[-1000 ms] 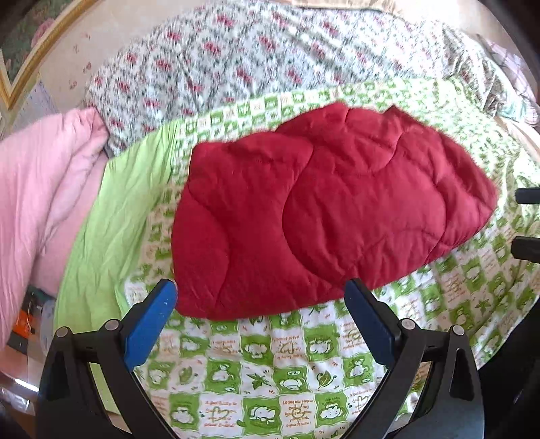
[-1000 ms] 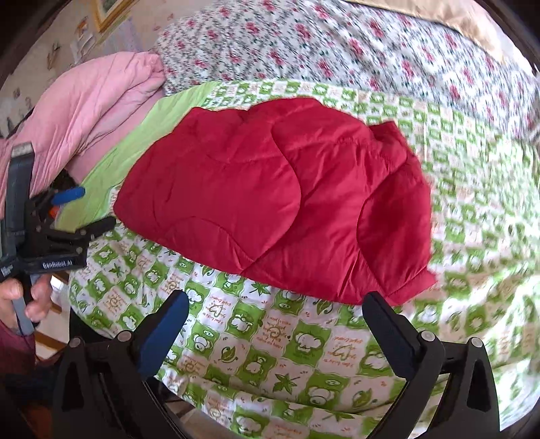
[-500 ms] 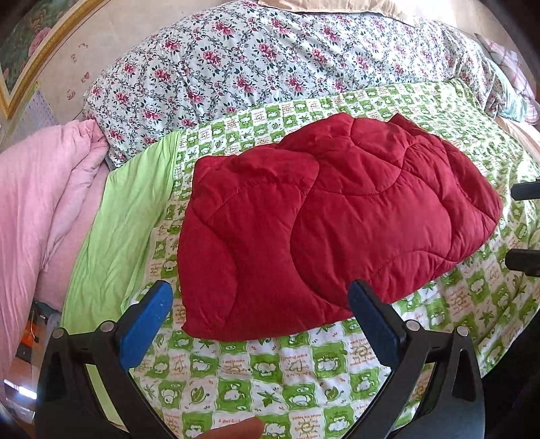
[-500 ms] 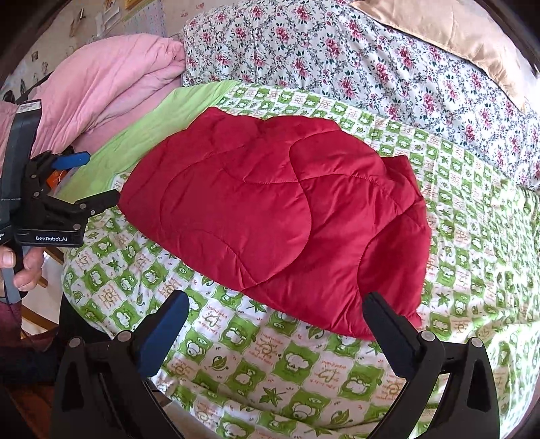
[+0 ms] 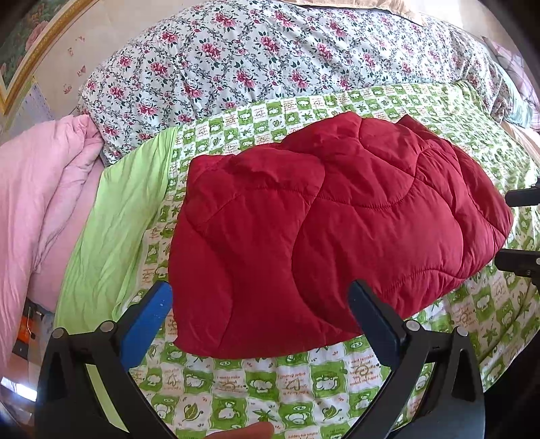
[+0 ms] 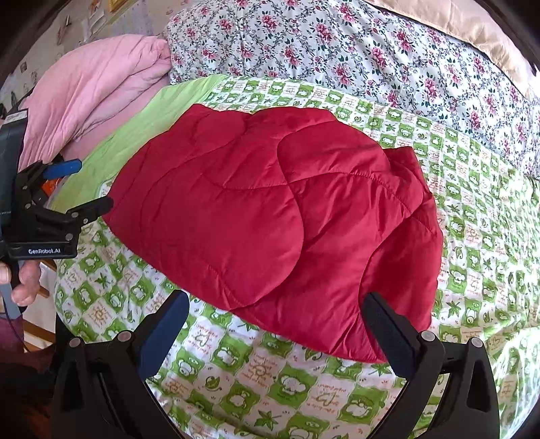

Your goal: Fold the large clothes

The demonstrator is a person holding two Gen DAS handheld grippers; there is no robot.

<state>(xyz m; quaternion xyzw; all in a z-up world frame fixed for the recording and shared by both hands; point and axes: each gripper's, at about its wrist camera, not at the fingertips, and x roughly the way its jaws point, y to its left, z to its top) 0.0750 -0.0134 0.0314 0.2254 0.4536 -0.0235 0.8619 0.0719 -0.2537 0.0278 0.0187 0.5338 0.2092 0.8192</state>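
A red quilted padded garment (image 5: 324,223) lies folded on the green-and-white checked bedspread (image 5: 256,375); it also shows in the right wrist view (image 6: 270,216). My left gripper (image 5: 260,304) is open and empty, held just above the garment's near edge. My right gripper (image 6: 273,314) is open and empty, just before the garment's near right edge. The left gripper also shows at the left of the right wrist view (image 6: 81,185), and the right gripper's fingers (image 5: 521,197) show at the right edge of the left wrist view.
A floral duvet (image 5: 270,60) is heaped behind the garment. A pink quilt (image 5: 37,202) lies at the left, beside a plain green sheet edge (image 5: 118,229). A beige pillow (image 6: 472,30) lies at the far right. The bed edge runs just below the grippers.
Both grippers have drawn back and tilted, so the garment sits lower and farther in view. The garment itself has not moved. Both grippers stay open.
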